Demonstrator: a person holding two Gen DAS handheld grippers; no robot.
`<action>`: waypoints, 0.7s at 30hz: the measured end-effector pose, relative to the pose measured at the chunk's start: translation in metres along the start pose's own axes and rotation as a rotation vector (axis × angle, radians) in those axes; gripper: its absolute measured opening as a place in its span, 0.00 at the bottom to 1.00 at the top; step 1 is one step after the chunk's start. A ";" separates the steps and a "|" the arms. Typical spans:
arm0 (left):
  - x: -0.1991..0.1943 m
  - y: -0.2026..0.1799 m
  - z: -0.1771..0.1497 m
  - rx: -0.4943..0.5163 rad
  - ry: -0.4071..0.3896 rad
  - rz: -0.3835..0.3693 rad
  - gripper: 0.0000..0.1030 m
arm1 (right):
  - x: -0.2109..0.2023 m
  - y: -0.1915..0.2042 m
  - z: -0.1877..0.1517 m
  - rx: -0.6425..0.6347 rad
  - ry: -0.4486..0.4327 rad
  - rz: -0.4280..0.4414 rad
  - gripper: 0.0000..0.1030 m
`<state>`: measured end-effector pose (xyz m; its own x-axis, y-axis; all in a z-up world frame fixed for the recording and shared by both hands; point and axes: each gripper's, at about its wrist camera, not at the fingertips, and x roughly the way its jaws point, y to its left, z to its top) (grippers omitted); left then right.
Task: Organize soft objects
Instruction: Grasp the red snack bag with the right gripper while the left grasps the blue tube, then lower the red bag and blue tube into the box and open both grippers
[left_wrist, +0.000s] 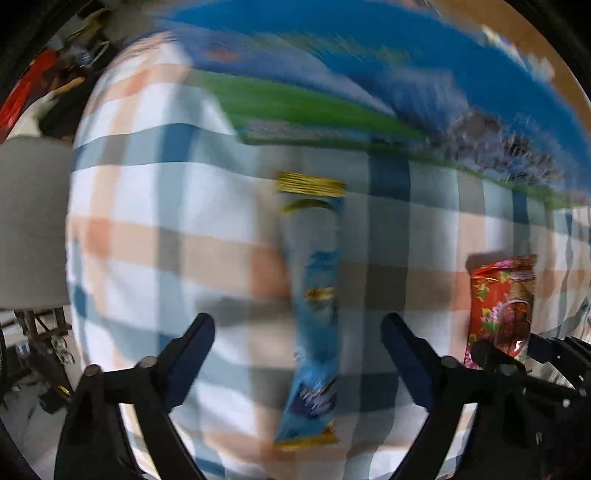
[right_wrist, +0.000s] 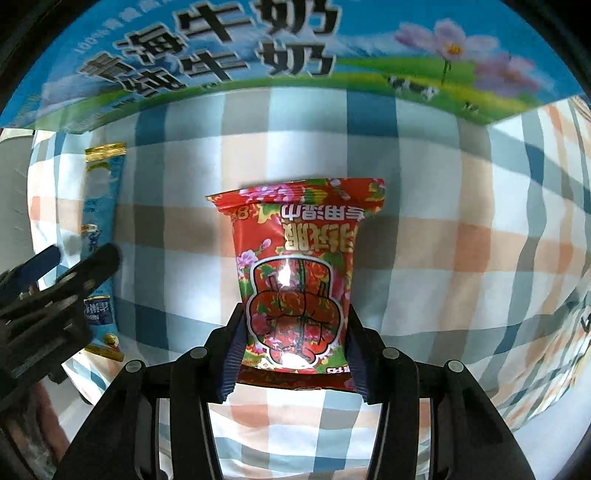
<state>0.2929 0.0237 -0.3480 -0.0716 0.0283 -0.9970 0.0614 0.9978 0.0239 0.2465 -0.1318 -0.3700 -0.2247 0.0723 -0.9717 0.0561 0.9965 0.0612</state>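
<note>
A long blue sachet (left_wrist: 316, 314) with gold ends lies on the checked cloth (left_wrist: 184, 206), between the fingers of my left gripper (left_wrist: 299, 343), which stands open above it; this view is blurred. The same blue sachet (right_wrist: 99, 236) shows at the left of the right wrist view, partly behind the left gripper (right_wrist: 70, 262). A red flowered packet (right_wrist: 295, 280) is held by its near end in my right gripper (right_wrist: 293, 343), shut on its sides. That red packet (left_wrist: 498, 310) also appears at the right of the left wrist view.
A large blue and green milk carton box (right_wrist: 295, 51) stands along the far edge of the cloth (right_wrist: 443, 258). The same box (left_wrist: 369, 81) fills the top of the left wrist view. A grey surface (left_wrist: 33, 221) lies off the cloth's left edge.
</note>
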 end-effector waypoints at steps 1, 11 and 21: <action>0.006 -0.004 0.002 0.013 0.018 0.012 0.69 | 0.004 -0.003 0.007 0.002 0.004 -0.006 0.50; -0.007 -0.011 -0.015 0.003 -0.021 0.021 0.16 | 0.015 0.013 -0.013 -0.008 -0.016 -0.017 0.48; -0.084 -0.017 -0.054 -0.010 -0.132 -0.115 0.14 | -0.042 -0.006 -0.043 -0.015 -0.099 0.121 0.47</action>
<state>0.2444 0.0072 -0.2611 0.0540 -0.0931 -0.9942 0.0503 0.9946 -0.0904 0.2140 -0.1391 -0.3201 -0.1201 0.1885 -0.9747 0.0623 0.9813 0.1821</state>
